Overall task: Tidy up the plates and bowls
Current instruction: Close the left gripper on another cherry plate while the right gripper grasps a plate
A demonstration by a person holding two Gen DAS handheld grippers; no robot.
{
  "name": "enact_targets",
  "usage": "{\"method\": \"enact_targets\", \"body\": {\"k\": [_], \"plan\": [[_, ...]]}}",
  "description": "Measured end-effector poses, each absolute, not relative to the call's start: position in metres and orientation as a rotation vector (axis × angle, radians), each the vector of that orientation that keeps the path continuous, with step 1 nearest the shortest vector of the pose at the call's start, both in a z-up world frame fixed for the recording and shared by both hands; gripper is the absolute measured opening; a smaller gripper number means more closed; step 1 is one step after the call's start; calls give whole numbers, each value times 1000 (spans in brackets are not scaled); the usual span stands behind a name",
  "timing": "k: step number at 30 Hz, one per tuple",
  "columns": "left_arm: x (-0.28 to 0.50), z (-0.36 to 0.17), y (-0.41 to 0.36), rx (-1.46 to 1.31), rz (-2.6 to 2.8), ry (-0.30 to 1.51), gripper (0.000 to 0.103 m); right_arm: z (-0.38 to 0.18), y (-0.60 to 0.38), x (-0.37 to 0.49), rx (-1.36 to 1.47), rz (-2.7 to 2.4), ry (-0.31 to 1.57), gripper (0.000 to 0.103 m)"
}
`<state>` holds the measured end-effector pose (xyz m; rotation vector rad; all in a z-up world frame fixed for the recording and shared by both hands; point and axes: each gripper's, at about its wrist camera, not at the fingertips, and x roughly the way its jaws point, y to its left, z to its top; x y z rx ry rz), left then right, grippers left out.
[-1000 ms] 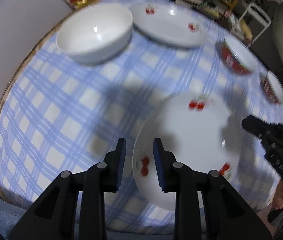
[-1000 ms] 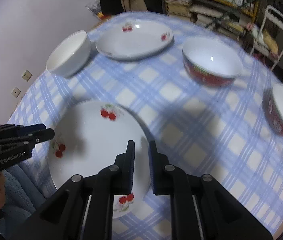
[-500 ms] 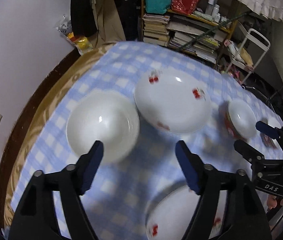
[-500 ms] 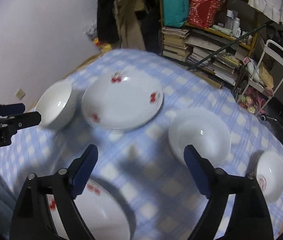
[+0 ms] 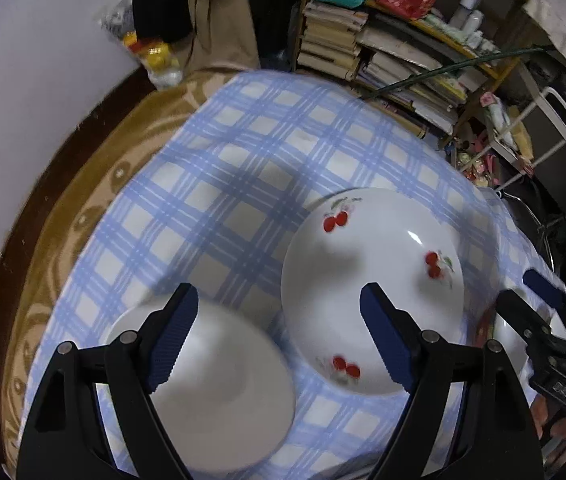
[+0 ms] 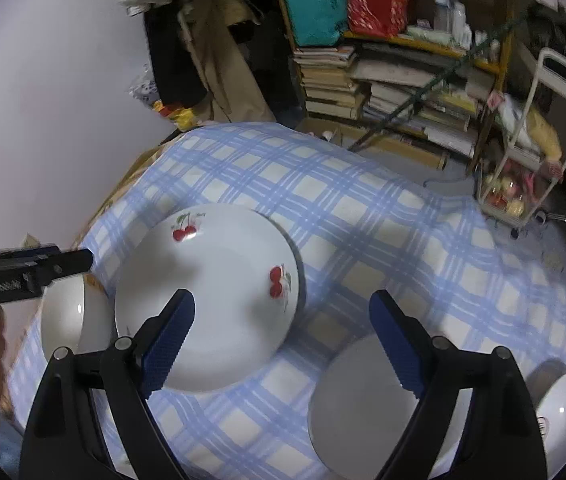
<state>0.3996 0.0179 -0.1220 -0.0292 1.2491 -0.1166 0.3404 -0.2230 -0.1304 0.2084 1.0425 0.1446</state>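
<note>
Left gripper hangs over the near-left of the table, jaws spread wide, nothing between the blue pads. Below it sits a plain white bowl, blurred, on the blue-and-white checked tablecloth. Just right of the bowl: a cherry-print plate, flat on the cloth, rims near each other but apparently not touching. The rim looks doubled on its right side, so it may be more than one plate stacked; I can't tell.

Right gripper is also spread wide and empty, pointing down at the cloth between the cherry plate on its left and a second white bowl on its right, near edge. A third bowl sits further right, partly cut off by the frame, with some marking on its outer wall. In this view the plain bowl shows at far left under the other gripper's tip.

Far side of the table is bare cloth. Beyond it: a bookshelf stacked with books and a white wire trolley to the right.
</note>
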Motion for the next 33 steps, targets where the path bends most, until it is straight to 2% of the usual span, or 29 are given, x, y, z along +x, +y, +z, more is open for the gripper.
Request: {"method": "enact_targets", "body": {"k": [3, 17, 18, 19, 20, 22, 24, 25, 27, 29, 30, 31, 32, 33], "plan": [[414, -135, 18, -73, -101, 1293, 82, -134, -225, 350, 289, 193, 1052, 92], [439, -171, 3, -78, -143, 1368, 80, -176, -227, 382, 303, 149, 1190, 83], [440, -172, 2, -76, -151, 1371, 76, -180, -227, 384, 305, 153, 1215, 80], [442, -174, -1, -80, -184, 1380, 74, -184, -227, 386, 309, 158, 1240, 70], [445, -176, -2, -75, -203, 1390, 73, -189, -227, 388, 315, 157, 1272, 64], [448, -181, -5, -50, -177, 1403, 70, -194, -227, 389, 327, 151, 1301, 63], [449, -185, -7, -48, -186, 1418, 59, -195, -225, 389, 333, 157, 1301, 62], [450, -191, -10, -41, -203, 1447, 57, -196, -224, 390, 338, 163, 1304, 62], [451, -197, -14, 13, -176, 1474, 52, -198, -221, 392, 331, 171, 1318, 56], [452, -199, -16, 38, -160, 1482, 49, -200, -216, 394, 294, 182, 1340, 44], [452, -201, -17, 40, -165, 1489, 43, -202, -214, 395, 280, 191, 1354, 42], [451, -202, -18, 43, -169, 1497, 41, -205, -212, 396, 258, 190, 1377, 35], [451, -202, -20, 52, -170, 1506, 38, -210, -209, 397, 223, 187, 1407, 24], [451, -202, -22, 61, -173, 1516, 39, -211, -207, 396, 206, 197, 1419, 22]]}}
